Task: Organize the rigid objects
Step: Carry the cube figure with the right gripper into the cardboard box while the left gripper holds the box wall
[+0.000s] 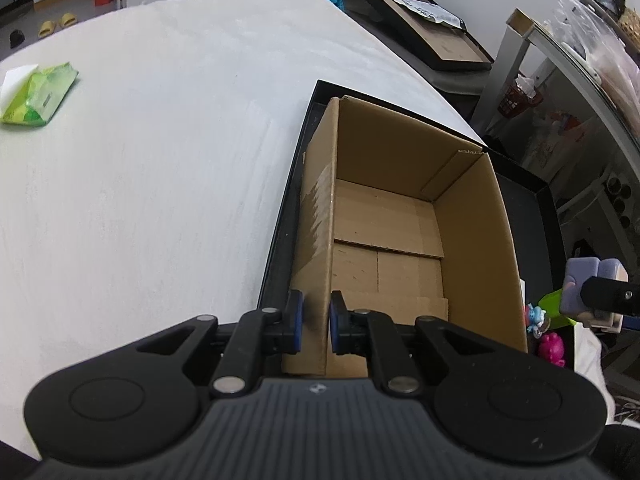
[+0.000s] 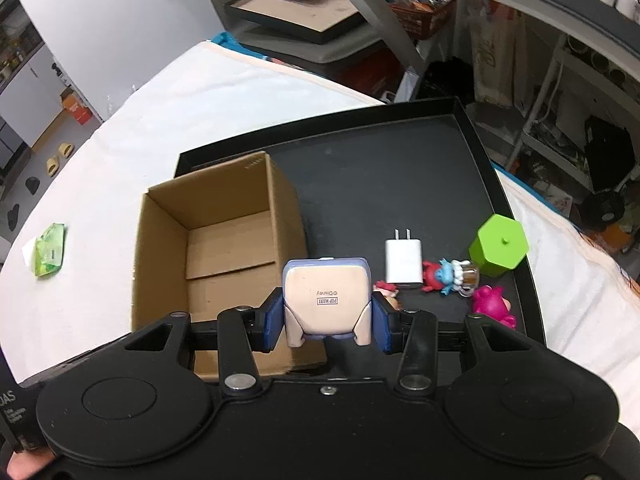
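Observation:
An open, empty cardboard box (image 1: 400, 216) stands in a black tray (image 1: 536, 200). My left gripper (image 1: 316, 322) is shut on the box's near left wall. My right gripper (image 2: 326, 320) is shut on a lilac and cream toy figure (image 2: 326, 296), held above the tray just right of the box (image 2: 212, 240). The figure also shows at the right edge of the left wrist view (image 1: 588, 284). On the tray (image 2: 380, 168) lie a white charger (image 2: 404, 260), a green hexagonal block (image 2: 498, 246), a blue and red figure (image 2: 444, 274) and a pink figure (image 2: 492, 304).
The tray rests on a white cloth-covered table (image 1: 160, 140). A green packet (image 1: 40, 96) lies at the table's far left. A black-framed board (image 1: 424, 24) and cluttered metal shelves (image 2: 560, 80) stand beyond the table.

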A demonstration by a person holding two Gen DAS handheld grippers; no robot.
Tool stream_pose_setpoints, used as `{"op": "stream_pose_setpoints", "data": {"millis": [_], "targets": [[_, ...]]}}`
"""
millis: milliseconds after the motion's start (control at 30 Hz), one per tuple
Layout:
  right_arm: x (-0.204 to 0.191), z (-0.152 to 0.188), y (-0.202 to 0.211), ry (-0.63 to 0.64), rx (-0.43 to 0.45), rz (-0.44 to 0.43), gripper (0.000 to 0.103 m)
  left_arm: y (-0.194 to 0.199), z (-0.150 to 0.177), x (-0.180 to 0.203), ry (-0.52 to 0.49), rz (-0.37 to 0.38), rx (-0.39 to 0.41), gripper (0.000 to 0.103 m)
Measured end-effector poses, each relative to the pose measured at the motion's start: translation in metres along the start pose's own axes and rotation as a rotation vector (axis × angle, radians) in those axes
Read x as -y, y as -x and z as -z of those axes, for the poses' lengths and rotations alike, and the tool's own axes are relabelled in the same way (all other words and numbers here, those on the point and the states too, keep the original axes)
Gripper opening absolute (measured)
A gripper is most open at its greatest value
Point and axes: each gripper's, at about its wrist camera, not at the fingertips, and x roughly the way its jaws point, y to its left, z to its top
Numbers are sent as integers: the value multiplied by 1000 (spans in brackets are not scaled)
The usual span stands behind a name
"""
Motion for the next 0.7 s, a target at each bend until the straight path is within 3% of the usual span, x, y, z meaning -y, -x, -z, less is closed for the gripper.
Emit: {"op": "stream_pose_setpoints", "data": {"millis": [700], "targets": [[-76, -15, -8, 115, 20, -33, 44, -2, -2, -15, 77, 60, -21, 14]]}}
